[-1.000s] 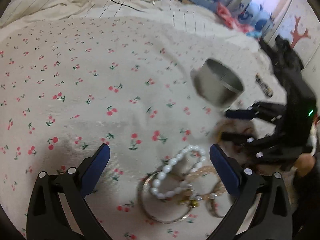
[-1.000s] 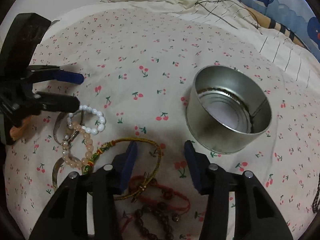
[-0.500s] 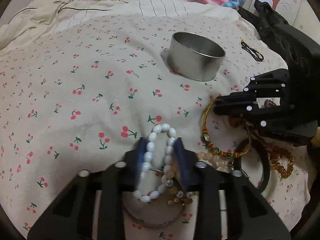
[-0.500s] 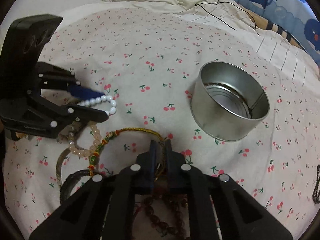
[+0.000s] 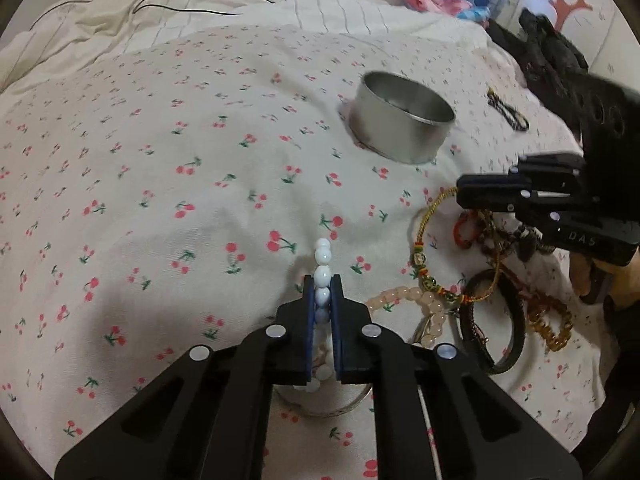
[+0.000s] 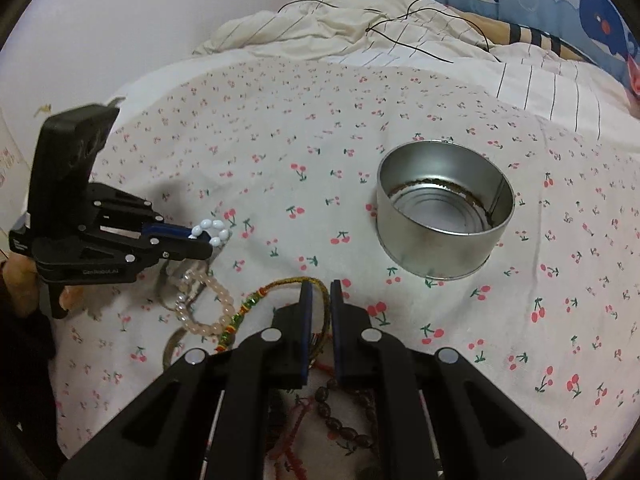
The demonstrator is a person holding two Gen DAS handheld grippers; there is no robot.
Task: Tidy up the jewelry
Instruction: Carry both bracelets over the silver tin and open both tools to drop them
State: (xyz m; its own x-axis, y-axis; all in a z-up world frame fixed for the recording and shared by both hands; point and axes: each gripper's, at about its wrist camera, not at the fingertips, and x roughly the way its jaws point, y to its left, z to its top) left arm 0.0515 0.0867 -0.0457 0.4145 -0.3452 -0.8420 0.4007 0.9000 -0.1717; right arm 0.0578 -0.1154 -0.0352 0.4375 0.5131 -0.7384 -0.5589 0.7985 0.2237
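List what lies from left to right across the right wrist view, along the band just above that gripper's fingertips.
Left gripper shut on the white bead bracelet → pink bead bracelet → green and yellow cord bracelet, pinched by the right gripper → metal tin.

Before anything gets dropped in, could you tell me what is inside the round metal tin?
The round metal tin shows only a bare ridged bottom and a rusty ring around its base; no jewelry. Its near inner wall is hidden.

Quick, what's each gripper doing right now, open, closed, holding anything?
Left gripper: closed on the white bead bracelet.
Right gripper: closed on the yellow cord bracelet.
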